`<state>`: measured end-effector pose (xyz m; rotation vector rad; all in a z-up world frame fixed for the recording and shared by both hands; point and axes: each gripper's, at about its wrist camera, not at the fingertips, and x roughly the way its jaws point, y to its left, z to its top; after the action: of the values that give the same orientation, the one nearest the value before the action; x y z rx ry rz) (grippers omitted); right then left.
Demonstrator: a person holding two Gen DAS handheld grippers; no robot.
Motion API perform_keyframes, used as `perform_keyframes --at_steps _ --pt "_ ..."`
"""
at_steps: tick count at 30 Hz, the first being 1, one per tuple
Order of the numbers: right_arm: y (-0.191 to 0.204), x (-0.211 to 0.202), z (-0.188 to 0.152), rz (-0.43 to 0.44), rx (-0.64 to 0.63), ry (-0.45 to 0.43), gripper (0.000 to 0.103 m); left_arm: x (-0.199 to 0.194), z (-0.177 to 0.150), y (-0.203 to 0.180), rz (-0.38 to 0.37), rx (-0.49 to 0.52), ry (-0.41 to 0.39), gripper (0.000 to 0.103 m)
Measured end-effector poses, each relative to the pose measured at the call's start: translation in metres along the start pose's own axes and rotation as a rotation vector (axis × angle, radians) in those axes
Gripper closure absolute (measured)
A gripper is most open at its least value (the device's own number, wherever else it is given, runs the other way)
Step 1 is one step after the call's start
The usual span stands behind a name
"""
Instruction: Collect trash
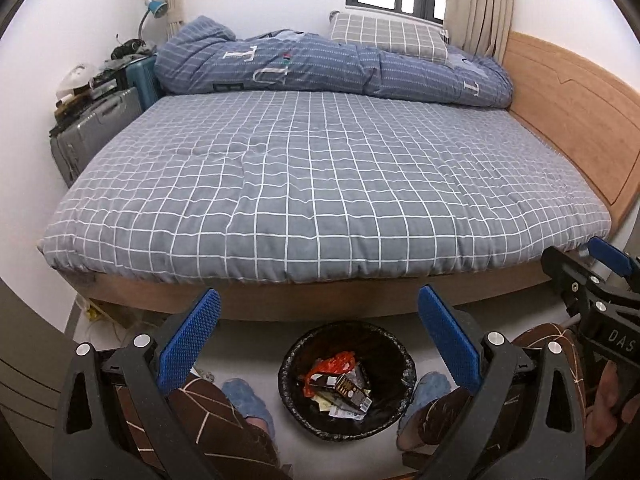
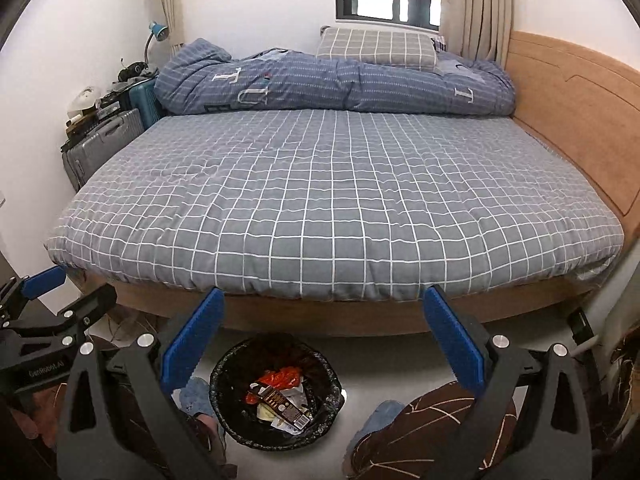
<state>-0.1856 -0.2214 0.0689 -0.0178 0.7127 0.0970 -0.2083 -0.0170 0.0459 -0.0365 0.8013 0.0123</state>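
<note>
A round trash bin (image 1: 289, 364) (image 2: 219, 372) with a black liner stands on the floor in front of the bed, between a person's feet. Inside lie a red wrapper (image 1: 333, 363) (image 2: 280, 378), a dark printed box (image 1: 353, 393) (image 2: 282, 403) and bits of paper. My left gripper (image 1: 320, 307) hangs above the bin, open, with nothing between its blue pads. My right gripper (image 2: 324, 303) is also open and empty above the bin. Each gripper shows at the edge of the other's view: the right gripper (image 1: 582, 258), the left gripper (image 2: 72, 288).
A bed (image 1: 320, 184) with a grey checked sheet fills the middle, with a rolled blue duvet (image 1: 328, 68) and a pillow (image 1: 388, 34) at the back. Suitcases (image 1: 96, 128) and clutter stand at its left, a wooden headboard (image 1: 576, 112) at its right. The person's knees (image 2: 432, 424) and blue slippers (image 1: 244, 398) flank the bin.
</note>
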Motion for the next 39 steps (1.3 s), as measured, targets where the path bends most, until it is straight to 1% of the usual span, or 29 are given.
perform_keyframes --at_steps 8,22,35,39 --pt "0.0063 -0.0001 -0.0011 -0.005 -0.016 -0.003 0.007 -0.0009 -0.0018 0.0061 -0.001 -0.019 -0.001 0.006" --pt "0.0052 0.0035 -0.0043 0.002 -0.015 0.005 0.007 -0.0005 0.0002 0.0067 0.003 -0.020 -0.004 0.006" --pt "0.0058 0.0041 -0.0037 -0.003 -0.014 0.006 0.007 0.0005 0.0013 0.0078 0.022 -0.001 -0.014 0.006" --pt "0.0054 0.0055 -0.0039 -0.003 -0.016 0.012 0.007 0.0018 -0.0005 0.0048 0.011 0.016 -0.012 0.006"
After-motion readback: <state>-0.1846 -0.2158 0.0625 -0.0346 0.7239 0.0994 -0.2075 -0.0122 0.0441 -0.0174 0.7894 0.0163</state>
